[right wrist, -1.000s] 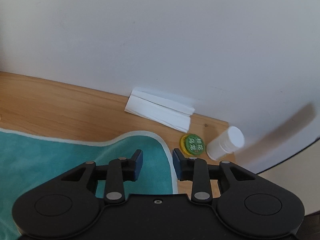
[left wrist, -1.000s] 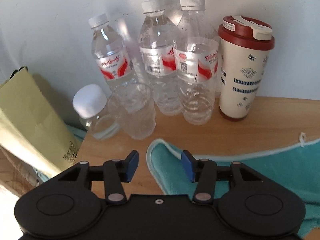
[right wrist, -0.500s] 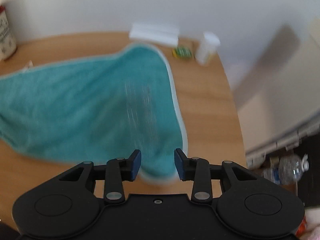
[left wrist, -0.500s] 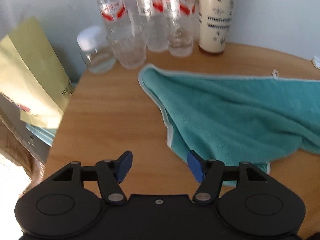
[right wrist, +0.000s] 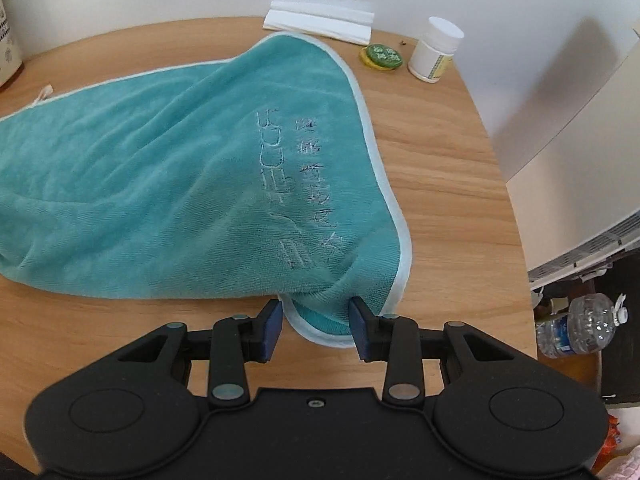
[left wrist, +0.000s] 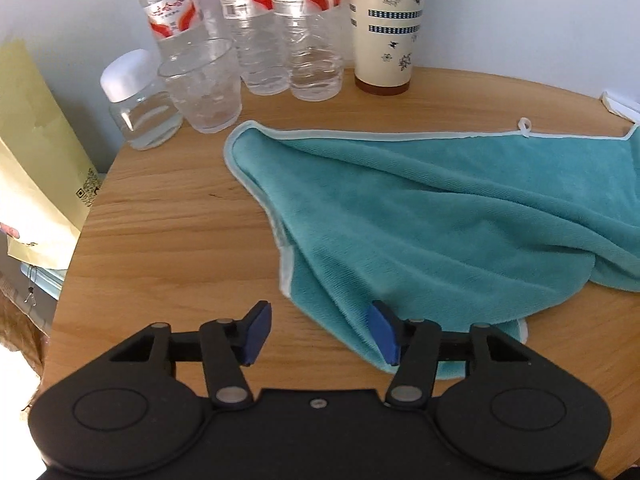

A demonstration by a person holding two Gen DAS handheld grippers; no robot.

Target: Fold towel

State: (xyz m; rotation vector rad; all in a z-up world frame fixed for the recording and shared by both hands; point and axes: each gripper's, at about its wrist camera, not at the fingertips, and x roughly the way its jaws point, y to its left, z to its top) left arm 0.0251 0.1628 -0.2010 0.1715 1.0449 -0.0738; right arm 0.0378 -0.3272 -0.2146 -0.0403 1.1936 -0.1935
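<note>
Both tools spread wide, gripping nothing: left tool [left wrist: 318,332] & right tool [right wrist: 316,330] each at a near corner of teal towel [right wrist: 168,184], lying rumpled on bench [left wrist: 168,216]. Pinch hems only, lift together, keep edges aligned w/ far side.

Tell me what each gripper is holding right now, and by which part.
Nothing is held. The left gripper is open near the towel, at its near left corner. The right gripper is open, with the towel's near right corner lying between its jaws, not clamped.
</note>
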